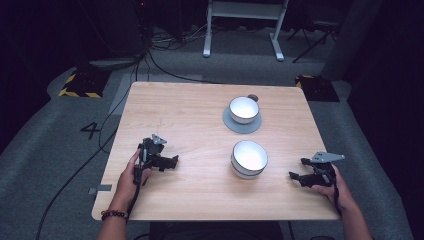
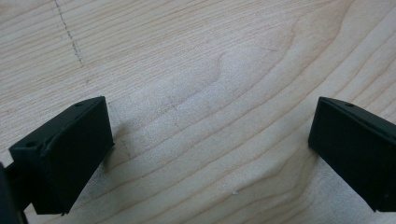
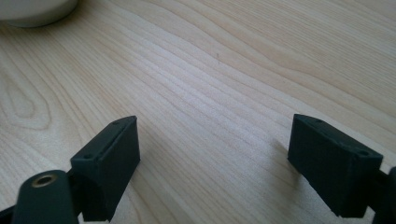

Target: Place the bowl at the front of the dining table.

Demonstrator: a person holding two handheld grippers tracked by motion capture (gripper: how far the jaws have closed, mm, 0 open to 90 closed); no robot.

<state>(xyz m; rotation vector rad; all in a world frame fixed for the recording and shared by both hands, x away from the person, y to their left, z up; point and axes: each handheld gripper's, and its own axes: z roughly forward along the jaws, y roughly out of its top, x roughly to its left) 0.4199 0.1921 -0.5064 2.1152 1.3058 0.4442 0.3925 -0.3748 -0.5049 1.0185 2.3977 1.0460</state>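
Two white bowls stand on the wooden table (image 1: 190, 120). The near bowl (image 1: 249, 158) sits on the bare wood at centre right. The far bowl (image 1: 244, 109) rests on a grey round saucer (image 1: 235, 125). My left gripper (image 1: 172, 161) lies at the table's left side, held by a hand, jaws wide apart over bare wood (image 2: 210, 116). My right gripper (image 1: 297, 169) sits near the right front edge, open, pointing left toward the near bowl. A pale rim of the near bowl (image 3: 32, 11) shows at the top left of the right gripper view.
A small dark object (image 1: 253, 97) lies just behind the far bowl. Cables (image 1: 100, 145) run across the grey carpet left of the table. A white frame (image 1: 240, 25) stands beyond the far edge.
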